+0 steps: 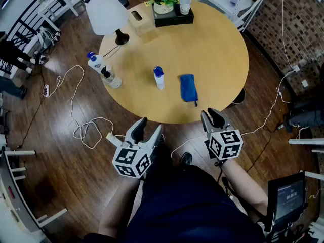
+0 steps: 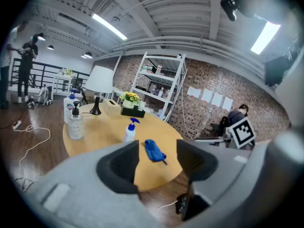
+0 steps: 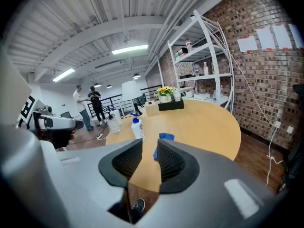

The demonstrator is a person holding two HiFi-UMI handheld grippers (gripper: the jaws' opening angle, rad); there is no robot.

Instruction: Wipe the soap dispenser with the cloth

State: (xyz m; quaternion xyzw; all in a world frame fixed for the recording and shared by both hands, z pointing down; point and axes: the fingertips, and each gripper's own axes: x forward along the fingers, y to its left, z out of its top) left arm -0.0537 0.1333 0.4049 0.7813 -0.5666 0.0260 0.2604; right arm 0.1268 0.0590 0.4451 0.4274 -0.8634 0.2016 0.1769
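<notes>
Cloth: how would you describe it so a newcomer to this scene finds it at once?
Look at the round wooden table, on the near side, closest to the person. The cloth lies flat there, just right of a small blue-topped bottle. It is the only soft, folded, all-blue thing on the table.

Count taken at this station.

- Grippers: two, the left gripper (image 1: 151, 124) and the right gripper (image 1: 209, 113).
- Table (image 1: 212, 49): one, round, ahead of both.
- Bottles: three.
  - One soap dispenser (image 1: 159, 78) with a blue top stands straight ahead of the left gripper.
  - One white bottle (image 1: 94, 61) and one clear pump bottle (image 1: 112, 78) stand further to that gripper's left.
- Cloth (image 1: 188, 87): one, blue, ahead of the right gripper.
- Lamp (image 1: 106, 11): one.
- Tissue box (image 1: 140, 20): one.
- Flower pot (image 1: 163, 6): one.
- Cup (image 1: 185, 5): one.
- Standing people far beyond the right gripper: apparently two, small at that range, a person in white (image 3: 78, 103) and a person in black (image 3: 96, 106).
</notes>
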